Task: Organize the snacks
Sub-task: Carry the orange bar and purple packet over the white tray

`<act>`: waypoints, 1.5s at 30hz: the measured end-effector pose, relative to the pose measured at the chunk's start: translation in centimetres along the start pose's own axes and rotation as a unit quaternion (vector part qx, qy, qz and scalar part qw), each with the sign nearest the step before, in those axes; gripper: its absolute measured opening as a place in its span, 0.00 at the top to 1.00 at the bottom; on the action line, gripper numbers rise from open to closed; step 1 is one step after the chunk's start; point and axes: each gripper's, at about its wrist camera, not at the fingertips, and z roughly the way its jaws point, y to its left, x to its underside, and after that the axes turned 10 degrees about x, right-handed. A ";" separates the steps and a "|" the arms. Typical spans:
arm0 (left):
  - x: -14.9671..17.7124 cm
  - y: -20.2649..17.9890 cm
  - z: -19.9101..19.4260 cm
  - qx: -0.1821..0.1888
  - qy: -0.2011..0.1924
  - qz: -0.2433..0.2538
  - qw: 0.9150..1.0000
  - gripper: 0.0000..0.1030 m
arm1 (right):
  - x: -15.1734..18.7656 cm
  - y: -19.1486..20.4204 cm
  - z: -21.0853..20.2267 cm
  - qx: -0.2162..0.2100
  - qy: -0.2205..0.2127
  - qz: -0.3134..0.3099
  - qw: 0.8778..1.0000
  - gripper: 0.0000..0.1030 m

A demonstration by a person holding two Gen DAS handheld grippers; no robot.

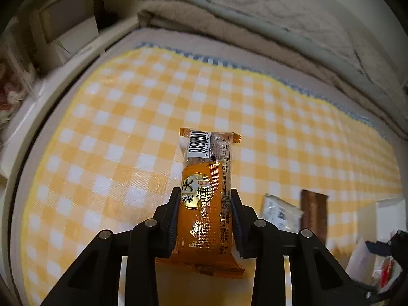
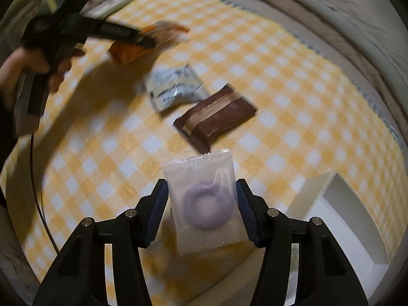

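So the left tool (image 1: 206,211) was clamped on an orange snack bar (image 1: 206,191), pads pressing its two long sides about halfway down the wrapper, barcode end sticking out past the fingertips and the other crimped end hanging back toward the camera. The bar looked lifted clear of the yellow-and-white checkered cloth (image 1: 114,117) covering the surface. The right tool (image 2: 201,204) had its own catch: a frosted see-through packet (image 2: 204,199) with a purple ring-shaped thing inside, squeezed between the blue pads at its side edges, zigzag top edge pointing away from the camera, also held above the cloth. Two snacks were lying loose on the cloth out past that packet: a brown wrapped bar (image 2: 216,114) with a tan stripe across it, and just beside it, nearly touching at a corner, a crinkly white-and-silver pouch (image 2: 174,89). Both showed up in the left wrist view too, off to the right of the orange bar, kinda blurry. A white box (image 2: 339,219) with an open top sat at the right edge of the surface, close to the right tool; couldn't tell what was in it. From the right wrist view you could see the person's hand (image 2: 48,68) wrapped around the left tool's handle, up and to the left, with the orange bar poking out the front, all motion-smeared. Behind the surface there was a stack of folded blankets (image 1: 229,25), beige and grey-green.
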 end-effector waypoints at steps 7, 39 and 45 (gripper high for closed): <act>1.7 -3.7 -6.2 0.001 -0.044 0.027 0.999 0.66 | -1.2 -0.9 -3.9 0.028 -0.043 0.068 0.996 0.46; 14.0 -25.1 -17.0 0.151 -0.074 0.137 0.976 0.66 | 10.9 -13.7 -15.8 0.134 -0.120 0.306 0.935 0.46; 14.8 -28.3 -13.8 0.179 -0.030 0.138 0.974 0.66 | 14.4 -16.5 -15.6 0.155 -0.098 0.336 0.924 0.46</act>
